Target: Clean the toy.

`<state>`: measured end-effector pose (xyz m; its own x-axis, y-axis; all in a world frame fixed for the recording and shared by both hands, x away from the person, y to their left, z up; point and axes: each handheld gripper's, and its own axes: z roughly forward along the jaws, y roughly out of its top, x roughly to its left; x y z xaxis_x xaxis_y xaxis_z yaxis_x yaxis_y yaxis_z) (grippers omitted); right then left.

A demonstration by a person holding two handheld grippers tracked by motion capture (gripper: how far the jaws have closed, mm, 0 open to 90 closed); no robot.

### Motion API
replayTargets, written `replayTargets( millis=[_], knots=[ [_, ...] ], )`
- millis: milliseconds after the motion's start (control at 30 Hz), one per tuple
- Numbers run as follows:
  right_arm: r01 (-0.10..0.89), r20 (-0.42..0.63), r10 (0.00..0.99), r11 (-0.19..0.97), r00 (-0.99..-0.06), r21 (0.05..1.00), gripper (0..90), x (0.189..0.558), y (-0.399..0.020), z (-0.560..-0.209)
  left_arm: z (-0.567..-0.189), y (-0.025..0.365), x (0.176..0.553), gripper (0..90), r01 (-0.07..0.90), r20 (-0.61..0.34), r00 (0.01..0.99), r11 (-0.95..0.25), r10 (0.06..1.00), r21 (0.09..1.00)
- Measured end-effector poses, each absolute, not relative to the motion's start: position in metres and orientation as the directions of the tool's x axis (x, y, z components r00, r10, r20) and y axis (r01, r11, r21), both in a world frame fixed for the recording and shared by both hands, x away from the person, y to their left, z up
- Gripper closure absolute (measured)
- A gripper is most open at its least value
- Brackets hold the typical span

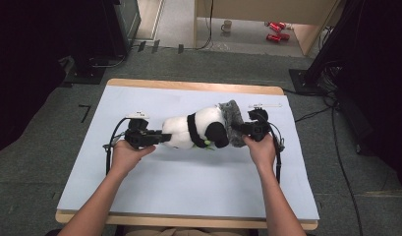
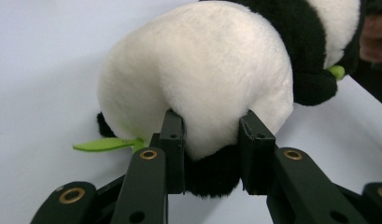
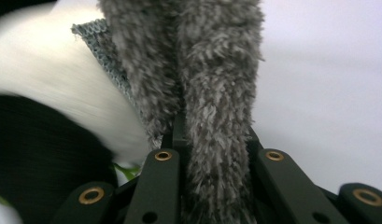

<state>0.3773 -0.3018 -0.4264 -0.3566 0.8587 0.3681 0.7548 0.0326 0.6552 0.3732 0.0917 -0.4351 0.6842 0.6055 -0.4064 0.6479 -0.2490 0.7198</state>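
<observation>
- Left gripper (image 1: 161,138) is clenching the rounded white rump of the black-and-white plush panda toy (image 1: 196,129); in the left gripper view both jaws are sinking into the pile on either side of the bulge (image 2: 198,93).
- A small green felt leaf (image 2: 104,144) is sticking out from under the panda, beside the left gripper's jaw.
- The panda is lying on its side near the middle of the pale blue table sheet (image 1: 188,182), head end toward the right.
- A shaggy grey knitted hat (image 1: 232,123) is sitting over the panda's head end, touching the white fur.
- Right gripper (image 1: 243,130) is clamping a fold of the hat's edge; the right gripper view shows grey pile (image 3: 216,93) pinched tight between the jaws.
- Judgement: the hat is being worked along the head. Doing it well means anchoring the body firmly with the left grip, pulling the hat along the panda's axis, and keeping hold of the knit rim, not just loose fur.
</observation>
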Motion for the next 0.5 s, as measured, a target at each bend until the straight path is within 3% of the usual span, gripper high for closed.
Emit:
replayTargets(
  millis=[233, 500],
  knots=[
    [0.819, 0.314, 0.886, 0.117, -0.342, 0.562, 77.8, 0.384, -0.287, -0.452, -0.438, 0.093, 0.373, 67.8, 0.647, -0.424, 0.68, -0.218, 0.598, 0.731],
    [0.802, 0.364, 0.883, 0.024, -0.297, 0.597, 77.5, 0.378, -0.316, -0.438, -0.436, 0.091, 0.371, 68.6, 0.629, -0.403, 0.689, -0.222, 0.602, 0.745]
  ],
)
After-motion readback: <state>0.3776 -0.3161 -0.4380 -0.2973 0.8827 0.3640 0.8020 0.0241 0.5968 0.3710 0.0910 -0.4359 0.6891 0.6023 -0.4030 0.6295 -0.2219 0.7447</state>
